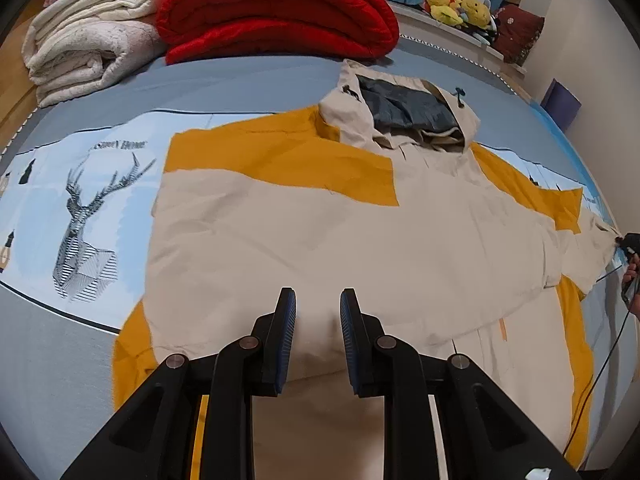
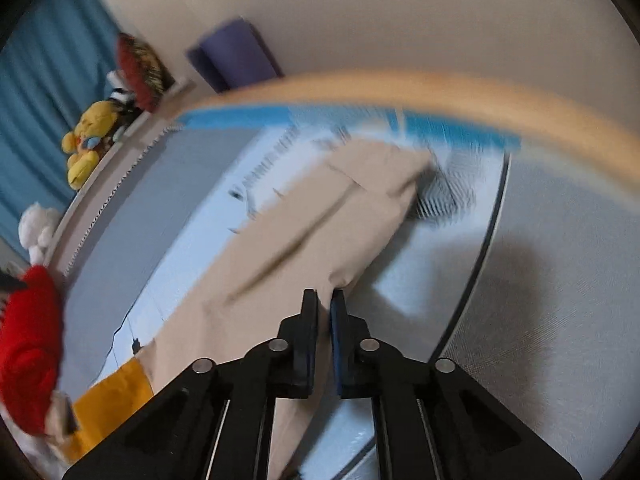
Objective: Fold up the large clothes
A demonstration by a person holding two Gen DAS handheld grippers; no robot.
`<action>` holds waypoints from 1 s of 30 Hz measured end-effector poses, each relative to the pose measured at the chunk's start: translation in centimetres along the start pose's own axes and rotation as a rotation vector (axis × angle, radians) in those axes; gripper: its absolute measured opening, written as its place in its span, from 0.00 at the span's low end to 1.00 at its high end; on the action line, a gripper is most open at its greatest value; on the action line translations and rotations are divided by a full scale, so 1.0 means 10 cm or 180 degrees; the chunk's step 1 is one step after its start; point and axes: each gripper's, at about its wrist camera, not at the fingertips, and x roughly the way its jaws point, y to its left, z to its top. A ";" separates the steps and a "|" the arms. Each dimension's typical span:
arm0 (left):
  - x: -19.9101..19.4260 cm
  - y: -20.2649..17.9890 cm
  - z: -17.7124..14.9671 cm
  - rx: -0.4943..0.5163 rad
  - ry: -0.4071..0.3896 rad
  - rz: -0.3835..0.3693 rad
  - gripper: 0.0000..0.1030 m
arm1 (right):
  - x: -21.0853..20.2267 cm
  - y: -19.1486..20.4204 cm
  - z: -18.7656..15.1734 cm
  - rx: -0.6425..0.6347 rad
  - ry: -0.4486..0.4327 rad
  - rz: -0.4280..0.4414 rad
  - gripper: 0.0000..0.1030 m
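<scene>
On the bedsheet (image 1: pixel 100 208), in its pale blue printed band, we read a small line of dark capitals above the antlers of the striped deer head (image 1: pixel 86 236). The second word reads "HOME"; the first is too blurred for us to make out. In the right wrist view the print on the sheet is smeared and we read nothing there.

Ahead of the left gripper's jaws the jacket (image 1: pixel 320 216) lies on the bed (image 1: pixel 240 80); folded blankets (image 1: pixel 276 12) sit behind it.
</scene>
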 end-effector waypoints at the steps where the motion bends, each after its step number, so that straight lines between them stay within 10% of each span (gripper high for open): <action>1: -0.03 0.03 0.02 -0.0021 -0.0013 0.0003 0.20 | -0.10 0.10 -0.01 -0.0075 -0.0055 -0.0014 0.05; 8: -0.24 0.27 0.11 -0.0262 -0.0074 -0.0040 0.20 | -1.12 1.27 -0.21 -0.0928 -0.0418 0.0268 0.04; 15: -0.54 0.62 0.16 -0.0548 -0.0199 -0.0137 0.20 | -2.35 2.88 -1.27 -0.1903 -0.0344 0.1353 0.04; 22: -0.64 0.90 0.15 -0.0818 -0.0136 -0.0318 0.20 | -3.01 3.84 -3.25 -0.2450 0.0668 0.2384 0.06; 26: -0.58 0.91 0.15 -0.0810 0.0025 -0.0396 0.20 | -2.76 3.86 -4.29 -0.2911 0.1770 0.2260 0.14; 30: -0.52 0.86 0.15 -0.0846 0.0084 -0.0491 0.20 | -2.82 3.56 -4.40 -0.3239 0.1743 0.2023 0.14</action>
